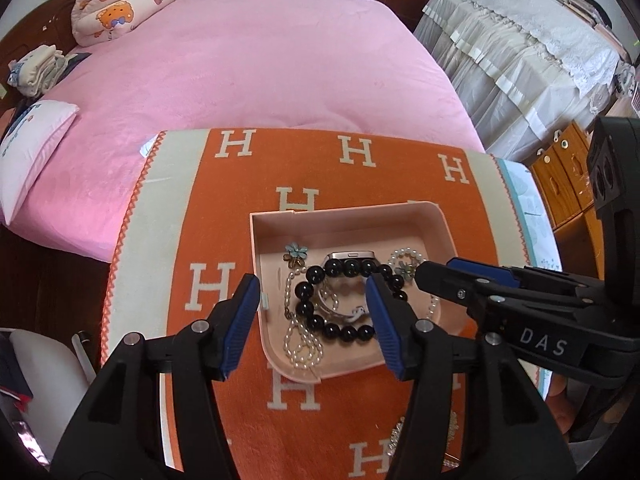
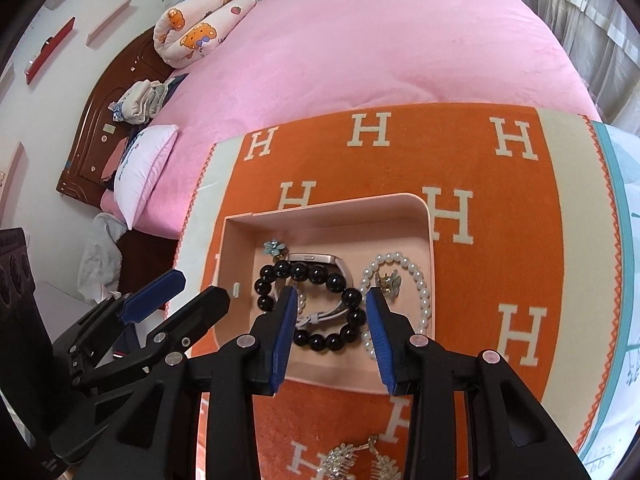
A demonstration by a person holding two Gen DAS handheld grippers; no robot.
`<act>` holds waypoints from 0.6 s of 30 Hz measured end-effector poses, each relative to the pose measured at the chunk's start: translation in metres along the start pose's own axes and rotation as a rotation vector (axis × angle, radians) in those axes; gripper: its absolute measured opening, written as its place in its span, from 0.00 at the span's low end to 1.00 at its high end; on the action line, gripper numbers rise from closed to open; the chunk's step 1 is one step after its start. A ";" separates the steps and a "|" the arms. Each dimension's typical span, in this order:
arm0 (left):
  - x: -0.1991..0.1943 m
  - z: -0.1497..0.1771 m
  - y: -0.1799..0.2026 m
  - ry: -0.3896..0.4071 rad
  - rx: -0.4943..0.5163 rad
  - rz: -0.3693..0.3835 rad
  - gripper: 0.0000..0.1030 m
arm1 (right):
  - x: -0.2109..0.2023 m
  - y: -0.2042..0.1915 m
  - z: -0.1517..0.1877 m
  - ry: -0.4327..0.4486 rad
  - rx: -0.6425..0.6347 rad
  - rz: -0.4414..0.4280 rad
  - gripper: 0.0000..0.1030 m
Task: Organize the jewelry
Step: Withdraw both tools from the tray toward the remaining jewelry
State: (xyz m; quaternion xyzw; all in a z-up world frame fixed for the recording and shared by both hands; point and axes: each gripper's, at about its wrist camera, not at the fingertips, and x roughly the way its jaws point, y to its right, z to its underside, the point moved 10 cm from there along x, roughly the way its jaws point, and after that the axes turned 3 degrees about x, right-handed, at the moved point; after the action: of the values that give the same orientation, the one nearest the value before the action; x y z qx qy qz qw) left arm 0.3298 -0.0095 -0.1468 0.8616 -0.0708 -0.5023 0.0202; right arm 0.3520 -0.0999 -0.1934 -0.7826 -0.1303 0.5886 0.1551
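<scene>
The watch (image 1: 351,258) lies mostly hidden under the black bead bracelet (image 1: 344,300), its face unreadable. Silver ornaments (image 2: 362,462) are cut off by the right wrist view's lower edge. A gripper finger (image 1: 384,320) covers part of the pearl strand (image 1: 408,258)

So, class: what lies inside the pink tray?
Inside the tray: a black bead bracelet over a watch, pearl strands, two flower pieces. Much of the watch strap is covered by beads.

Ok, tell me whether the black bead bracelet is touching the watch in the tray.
Touching. The right wrist view shows the black bead bracelet lying across the watch, its beads overlapping the case and strap with no gap.
</scene>
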 end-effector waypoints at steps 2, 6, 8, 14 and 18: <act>-0.008 0.003 -0.001 0.012 -0.006 -0.001 0.51 | -0.007 -0.002 0.004 0.008 0.002 -0.002 0.35; -0.026 0.010 -0.005 0.030 -0.027 -0.002 0.51 | -0.023 -0.003 0.014 0.022 0.021 -0.016 0.35; -0.035 0.017 -0.008 0.037 -0.038 -0.002 0.51 | -0.031 -0.004 0.020 0.031 0.031 -0.018 0.35; -0.058 0.041 -0.024 0.046 -0.076 -0.008 0.51 | -0.056 -0.011 0.044 0.043 0.051 -0.042 0.35; -0.074 0.060 -0.038 0.050 -0.092 -0.022 0.51 | -0.071 -0.016 0.060 0.059 0.046 -0.047 0.35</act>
State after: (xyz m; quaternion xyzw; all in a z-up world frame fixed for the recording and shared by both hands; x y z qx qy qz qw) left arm 0.2454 0.0404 -0.1165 0.8729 -0.0378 -0.4833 0.0559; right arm 0.2746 -0.1068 -0.1400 -0.7926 -0.1304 0.5642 0.1908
